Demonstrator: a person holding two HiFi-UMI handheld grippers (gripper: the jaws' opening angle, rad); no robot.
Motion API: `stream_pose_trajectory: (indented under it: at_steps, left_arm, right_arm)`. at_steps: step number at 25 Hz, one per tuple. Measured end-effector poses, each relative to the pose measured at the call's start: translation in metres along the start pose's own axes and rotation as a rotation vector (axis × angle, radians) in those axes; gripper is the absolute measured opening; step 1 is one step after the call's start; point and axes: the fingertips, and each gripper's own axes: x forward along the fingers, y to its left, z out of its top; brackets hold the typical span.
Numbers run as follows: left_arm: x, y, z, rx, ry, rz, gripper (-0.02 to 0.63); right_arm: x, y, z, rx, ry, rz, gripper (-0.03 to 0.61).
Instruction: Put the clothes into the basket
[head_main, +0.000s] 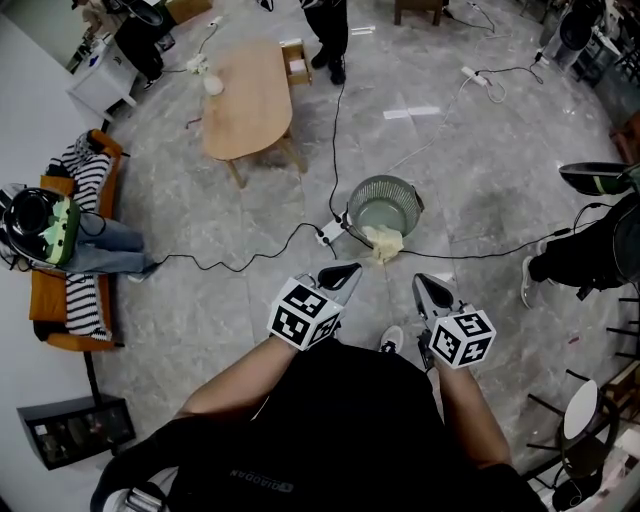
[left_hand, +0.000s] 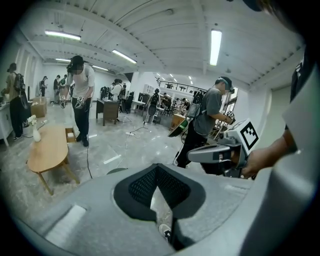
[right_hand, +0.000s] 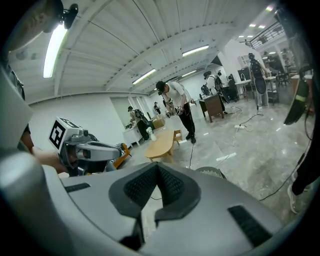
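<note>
Head view shows a round wire-mesh basket (head_main: 412, 200) standing on a glossy, grey marbled floor (head_main: 480, 120). A crumpled pale yellow cloth (head_main: 384, 242) lies soft and bunched across the basket's near rim, and part of it spills outward. A white power strip (head_main: 330, 234) sits just beside the basket's left wall. Thin black cables (head_main: 250, 258) snake past the basket's near side.

On the near side of the basket, apart from it, the left gripper (head_main: 345, 270) and right gripper (head_main: 422, 280) are side by side. Each carries a cube with square markers. In each gripper's own view the dark, ribbed pads meet at the tips, so both are clenched with nothing between them.

Beyond the basket to the left stands an oval wooden table (head_main: 247, 97) with rounded edges. Well to the basket's left, an orange bench (head_main: 45, 300) holds a striped garment (head_main: 88, 170) and jeans (head_main: 105, 250). Open floor, crossed only by cable, separates the grippers from the basket.
</note>
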Motion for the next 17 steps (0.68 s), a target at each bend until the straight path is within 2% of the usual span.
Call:
stream_pose_trajectory:
  at_steps: [17]
  left_arm:
    - [-0.01,0.011,0.008,-0.002,-0.022,0.005,0.0]
  right_arm:
    - [0.011,0.008,0.006,-0.014,0.011,0.004,0.014]
